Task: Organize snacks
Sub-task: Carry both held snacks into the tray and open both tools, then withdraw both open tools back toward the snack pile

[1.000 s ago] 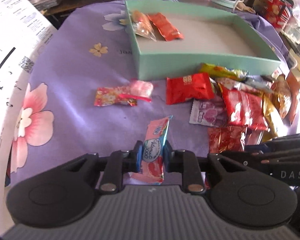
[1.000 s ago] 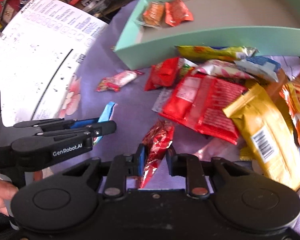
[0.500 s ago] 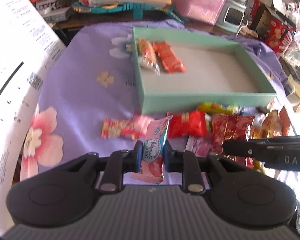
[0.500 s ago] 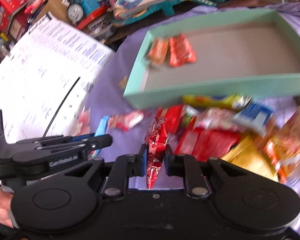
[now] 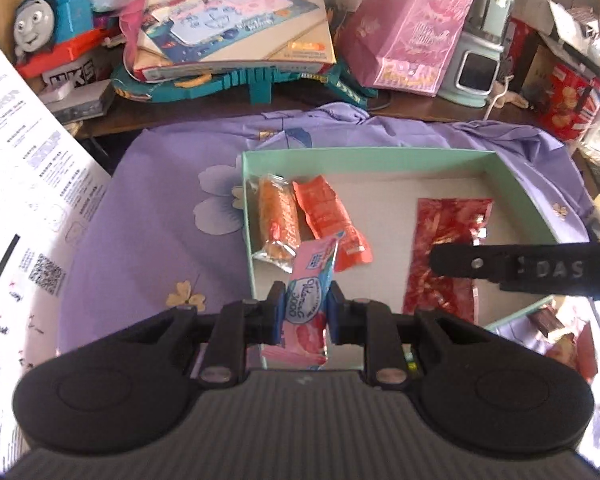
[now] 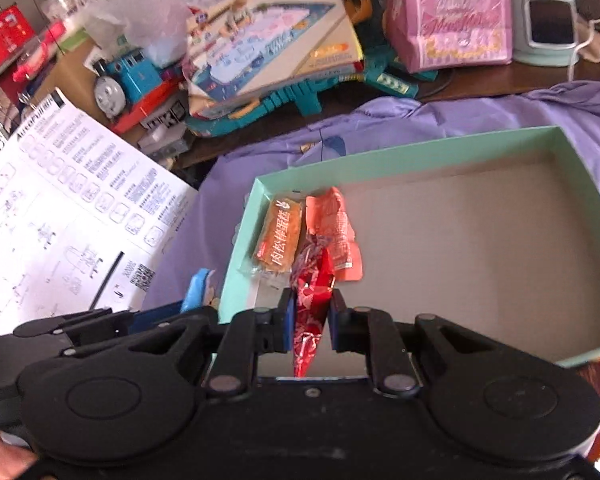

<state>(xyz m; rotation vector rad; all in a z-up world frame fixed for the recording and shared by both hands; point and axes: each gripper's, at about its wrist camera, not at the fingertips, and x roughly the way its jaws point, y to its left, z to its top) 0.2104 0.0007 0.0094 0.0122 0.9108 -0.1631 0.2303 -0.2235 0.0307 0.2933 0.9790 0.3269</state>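
Both tools have lifted off the purple-clothed surface and now hang over the mint box (image 5: 512, 184). The left tool (image 5: 303, 312) pinches a pink packet (image 5: 310, 292) above the box's near-left corner; the right tool (image 6: 310, 320) pinches a red foil packet (image 6: 312, 292) further right. Both packets look ready to drop beside the orange snack (image 5: 278, 216).

hidden: pink packet (image 5: 306, 312) bottom | cropped: white sheet (image 5: 24, 208) left edge
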